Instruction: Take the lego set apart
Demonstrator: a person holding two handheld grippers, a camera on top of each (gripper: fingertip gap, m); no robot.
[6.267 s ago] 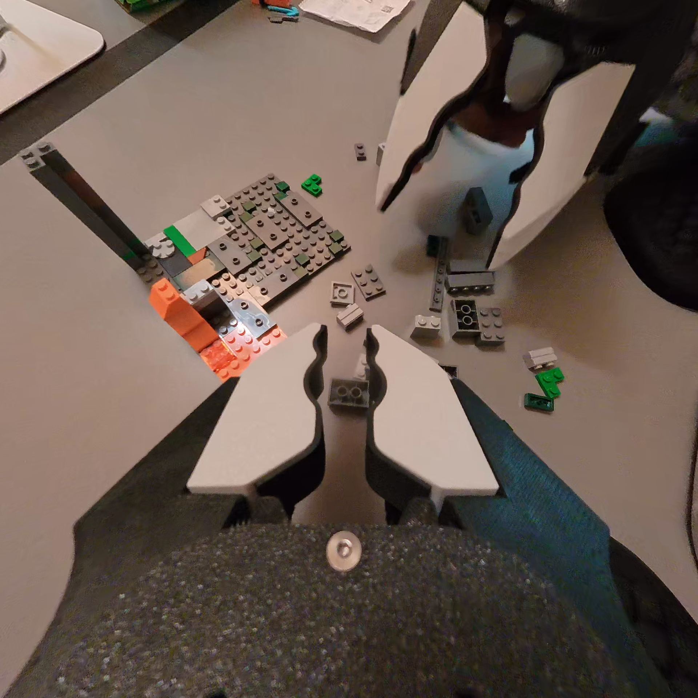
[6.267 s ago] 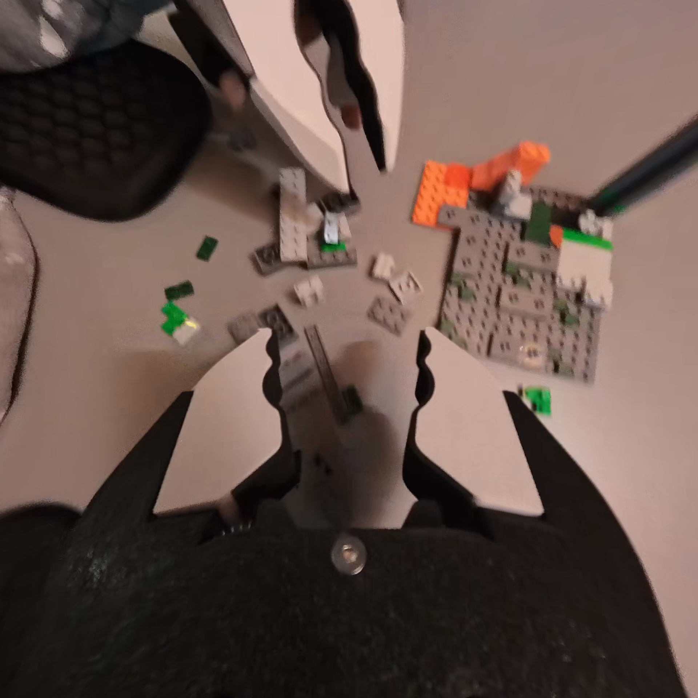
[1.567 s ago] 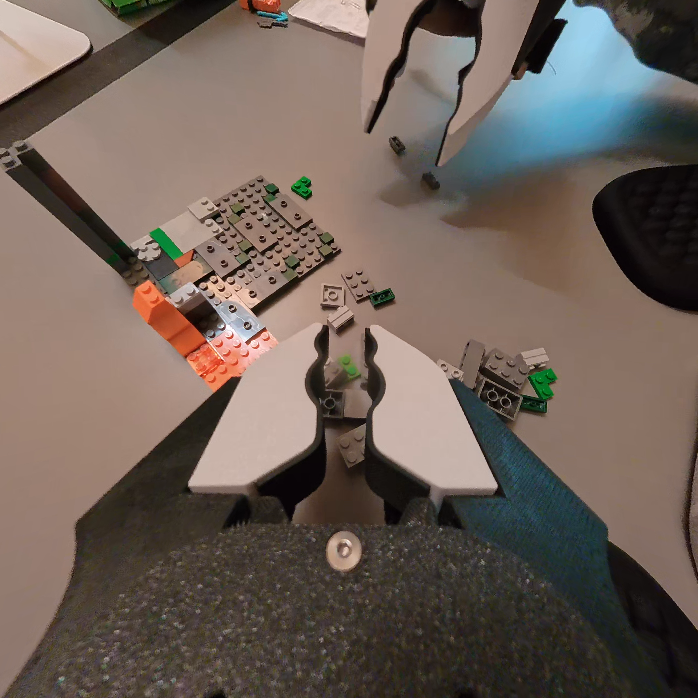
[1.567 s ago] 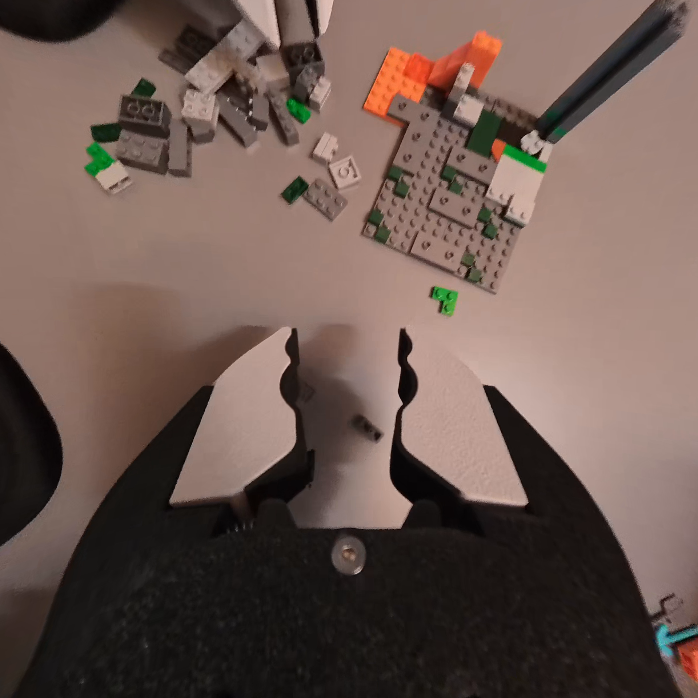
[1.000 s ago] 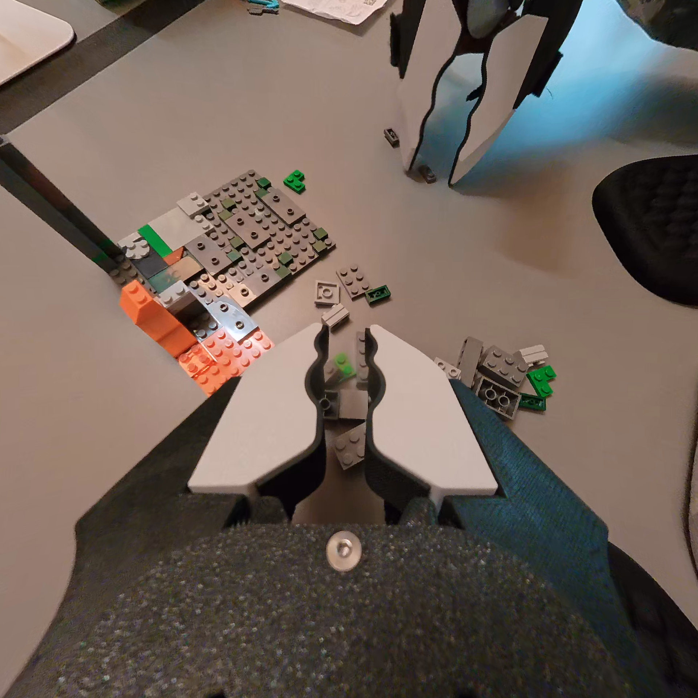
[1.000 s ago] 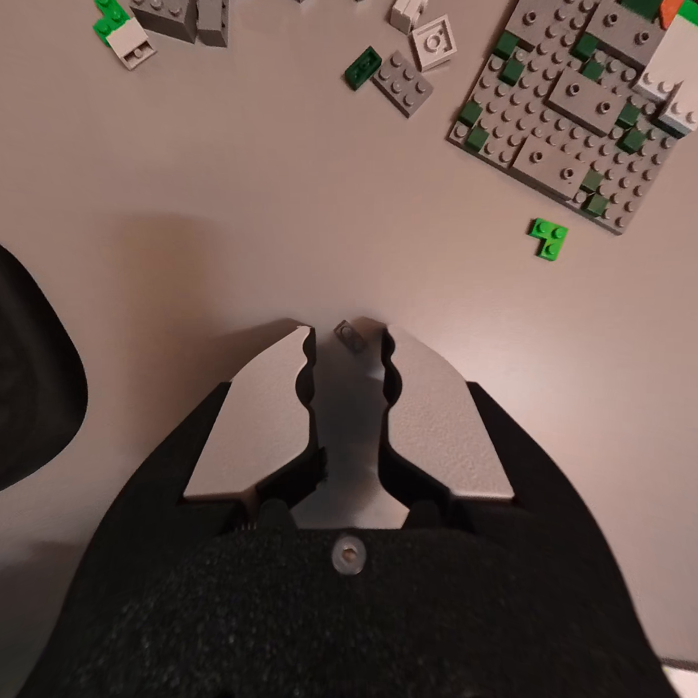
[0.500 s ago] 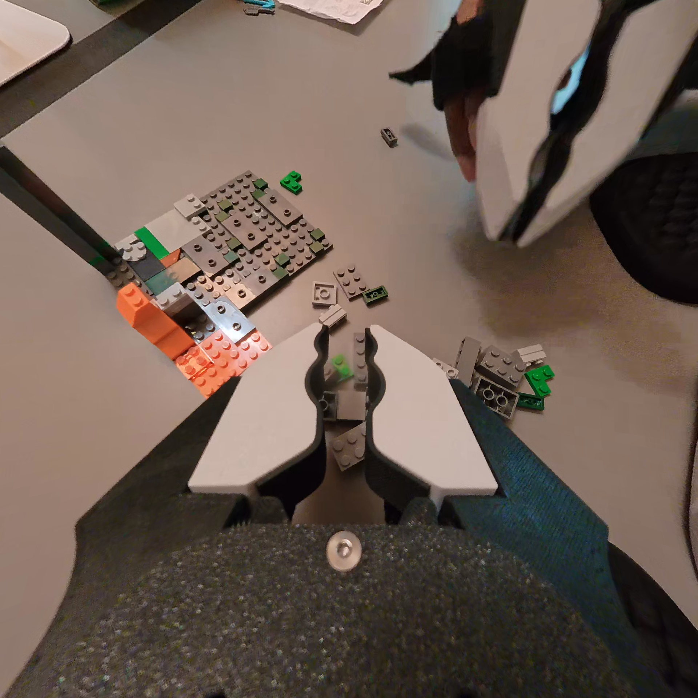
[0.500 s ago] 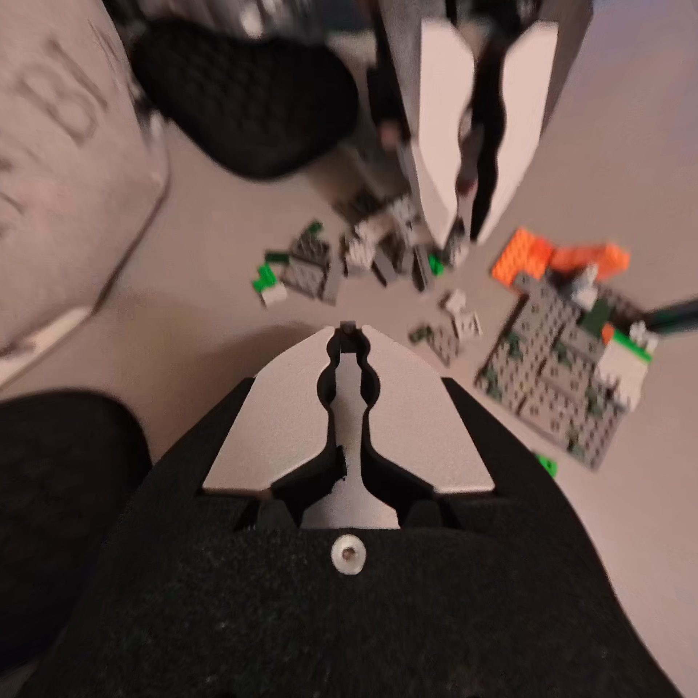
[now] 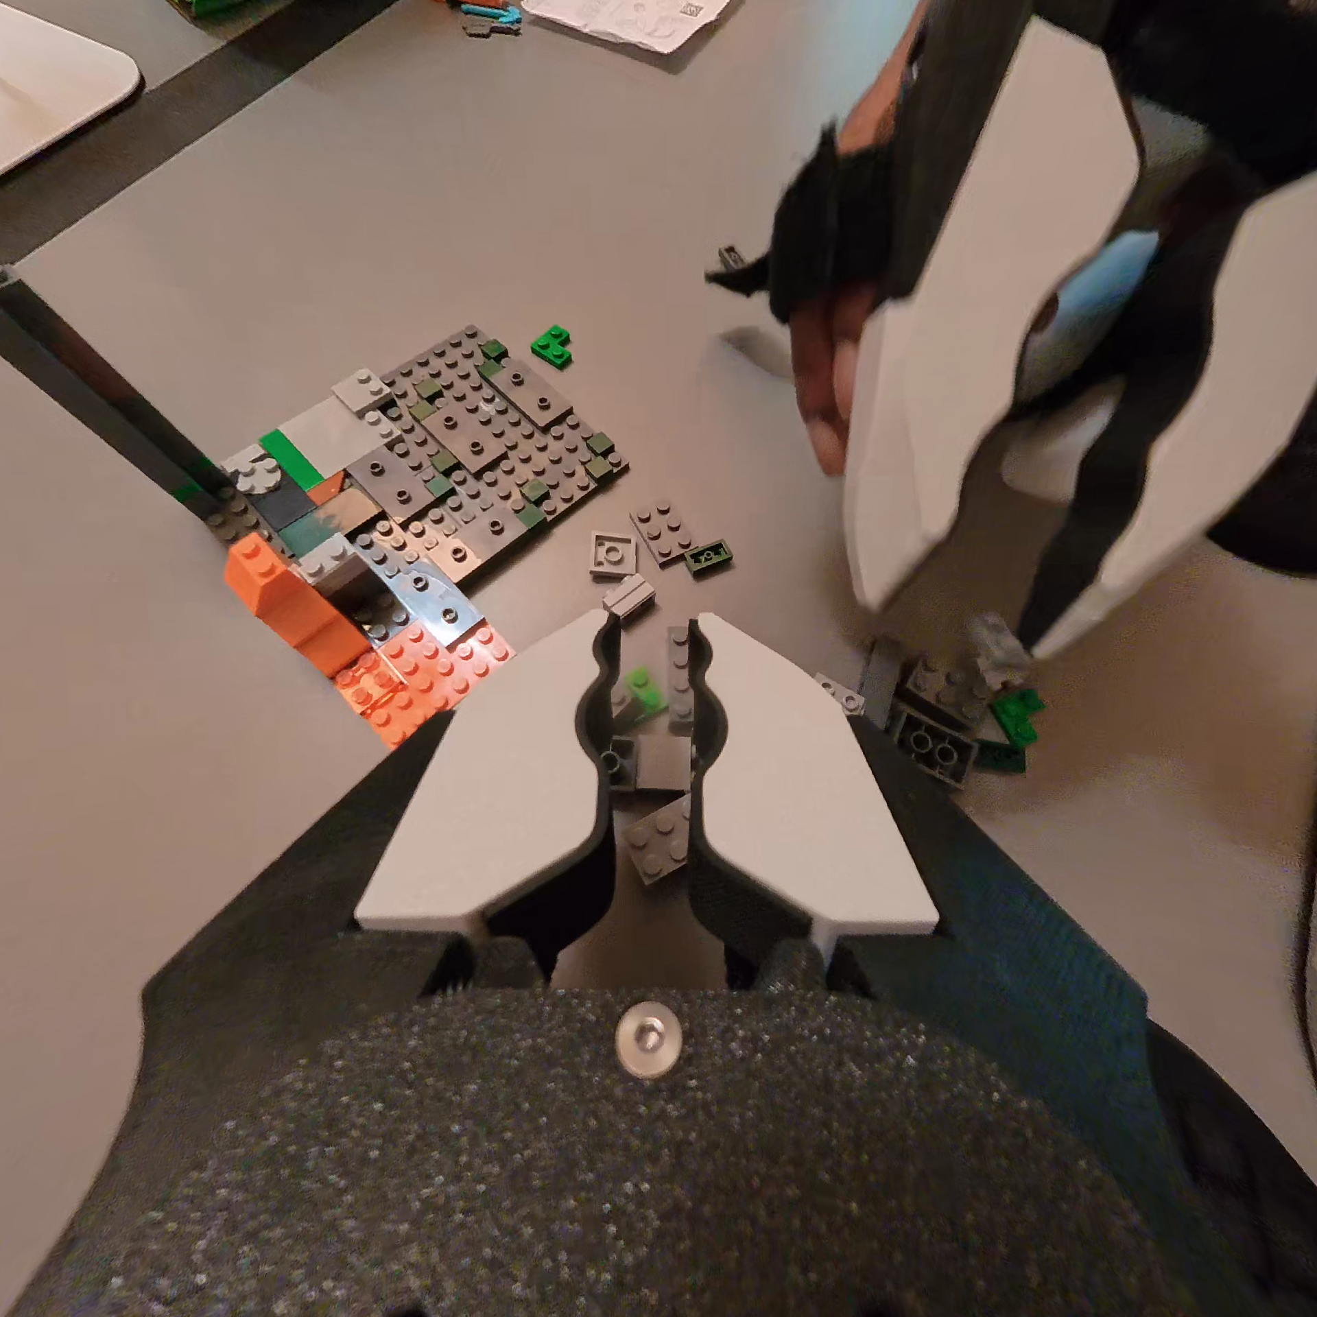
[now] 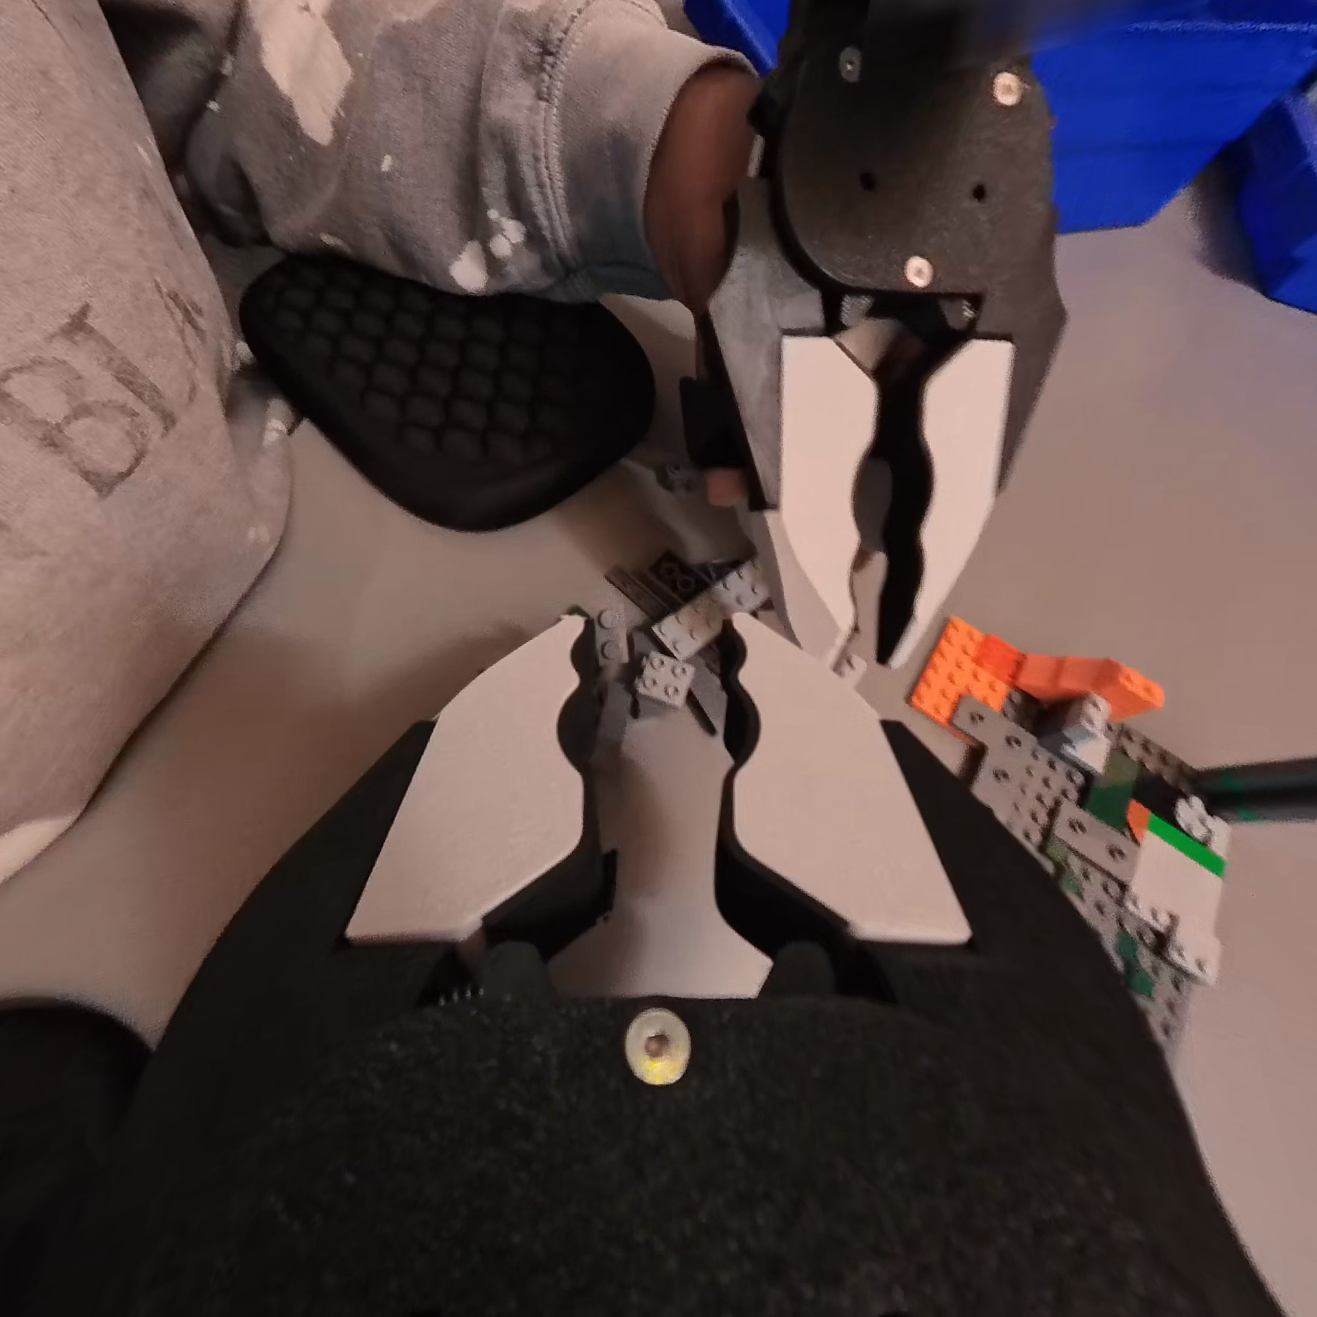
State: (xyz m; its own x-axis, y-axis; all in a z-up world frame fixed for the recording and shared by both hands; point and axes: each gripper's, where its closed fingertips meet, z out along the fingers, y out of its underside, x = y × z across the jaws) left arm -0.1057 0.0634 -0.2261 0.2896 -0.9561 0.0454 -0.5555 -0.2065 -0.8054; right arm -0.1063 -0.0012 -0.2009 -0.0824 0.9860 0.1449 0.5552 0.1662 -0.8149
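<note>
The lego set is a grey studded baseplate point(image 9: 499, 442) point(image 10: 1033, 777) with orange bricks point(image 9: 285, 598) point(image 10: 1069, 677) and a long dark beam point(image 9: 93, 399) leaning off its corner. My left gripper point(image 9: 653, 620) point(image 10: 866, 652) is low over the table and shut on a dark grey brick point(image 9: 652, 762). Loose plates and a green piece lie under it. My right gripper point(image 10: 656, 627) point(image 9: 951, 620) is open, just above the loose brick pile point(image 9: 933, 720) point(image 10: 677, 627). A small grey piece point(image 9: 994, 641) is at its fingertip.
Loose grey plates point(image 9: 663, 527) and a green L-piece point(image 9: 552, 345) lie beside the baseplate. A tiny dark piece point(image 9: 730, 254) lies farther off. A black mesh pad point(image 10: 442, 399), a person's grey sleeve point(image 10: 427, 142) and blue bins point(image 10: 1140, 107) are behind. A paper sheet point(image 9: 634, 21) lies at the far edge. My left tips are roughly 15 centimeters from the green L-piece point(image 9: 552, 345).
My right gripper, shut on a small grey piece half a second ago, has come down over the loose pile and opened. My left gripper has stayed put with its brick.
</note>
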